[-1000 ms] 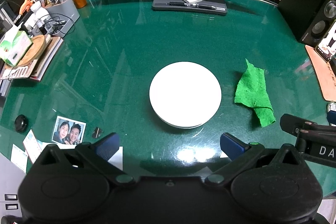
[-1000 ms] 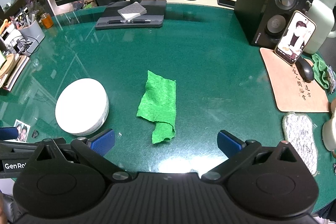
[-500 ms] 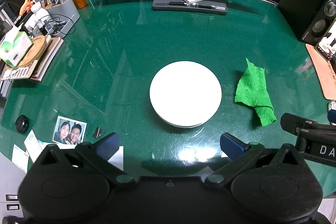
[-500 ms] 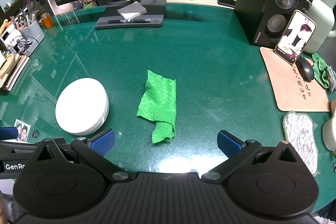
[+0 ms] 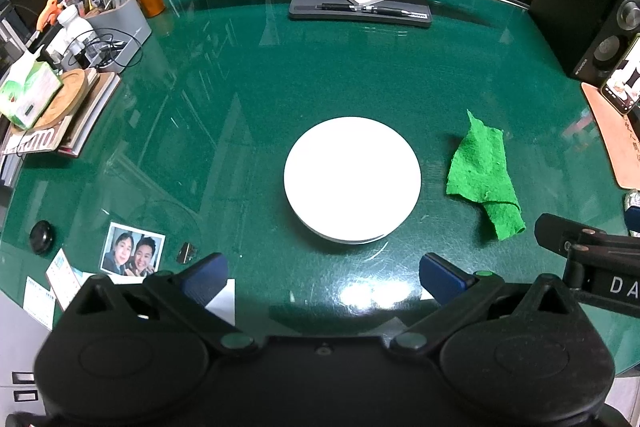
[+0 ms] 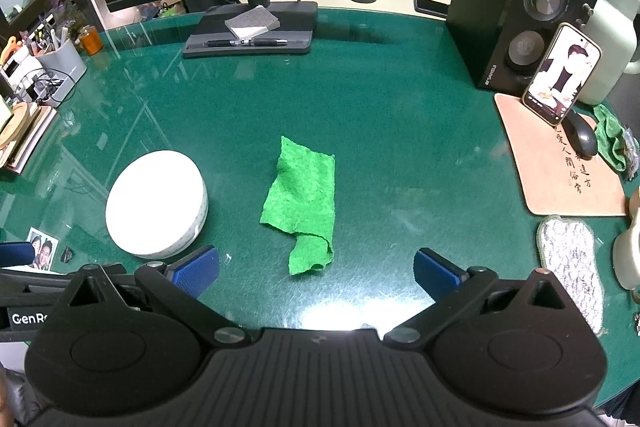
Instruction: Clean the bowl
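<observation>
Bowl (image 5: pixel 352 179) first, though the widest thing in view is the desk (image 5: pixel 280 83) carrying it: a round-edged top of dark green under glossy glass that throws back glare near its front edge. On it the white, round bowl sits towards the front, left of centre; its top shows as a flat matte disc, so it may be upside down, which I cannot settle, and the right wrist view shows a low speckled side wall. Just beside it to the right, apart from it, lies the green cloth (image 6: pixel 304 203), a thin, nubbly rag with ragged edges and one corner folded over at its front end. Both tools hang above the front edge: the left gripper (image 5: pixel 322 275) faces the bowl, the right gripper (image 6: pixel 316 273) faces the cloth, each with blue-padded fingers spread wide and empty. The step in hand looks like fetching the cloth; pinching its raised folded corner should beat scraping flat fabric off slick glass, while the left steadies the bowl.
</observation>
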### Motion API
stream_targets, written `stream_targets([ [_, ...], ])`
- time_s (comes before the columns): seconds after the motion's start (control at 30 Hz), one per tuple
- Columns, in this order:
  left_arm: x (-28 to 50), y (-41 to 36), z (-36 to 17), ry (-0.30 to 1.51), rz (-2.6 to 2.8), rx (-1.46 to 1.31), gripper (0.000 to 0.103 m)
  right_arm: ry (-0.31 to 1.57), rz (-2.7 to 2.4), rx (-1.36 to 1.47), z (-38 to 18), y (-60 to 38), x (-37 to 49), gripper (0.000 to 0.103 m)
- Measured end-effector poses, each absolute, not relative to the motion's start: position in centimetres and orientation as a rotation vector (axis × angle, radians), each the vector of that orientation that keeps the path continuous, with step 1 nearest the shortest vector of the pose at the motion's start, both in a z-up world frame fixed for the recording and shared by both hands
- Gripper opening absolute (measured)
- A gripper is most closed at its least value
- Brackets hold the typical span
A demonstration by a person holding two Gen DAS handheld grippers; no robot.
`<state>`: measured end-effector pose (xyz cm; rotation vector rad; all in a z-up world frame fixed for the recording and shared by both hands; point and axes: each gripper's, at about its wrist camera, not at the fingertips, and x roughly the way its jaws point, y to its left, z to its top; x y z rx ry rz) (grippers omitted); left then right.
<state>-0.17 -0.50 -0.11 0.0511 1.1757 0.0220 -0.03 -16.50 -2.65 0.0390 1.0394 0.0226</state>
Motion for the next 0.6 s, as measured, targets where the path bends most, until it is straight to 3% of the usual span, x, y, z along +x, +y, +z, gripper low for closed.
stream_targets([
  [0.6, -0.13, -0.47, -0.13, 1.177, 0.017, 0.051, 0.102, 1.021, 0.014, 0.015, -2.21, -16.40, -0.18, 0.103],
])
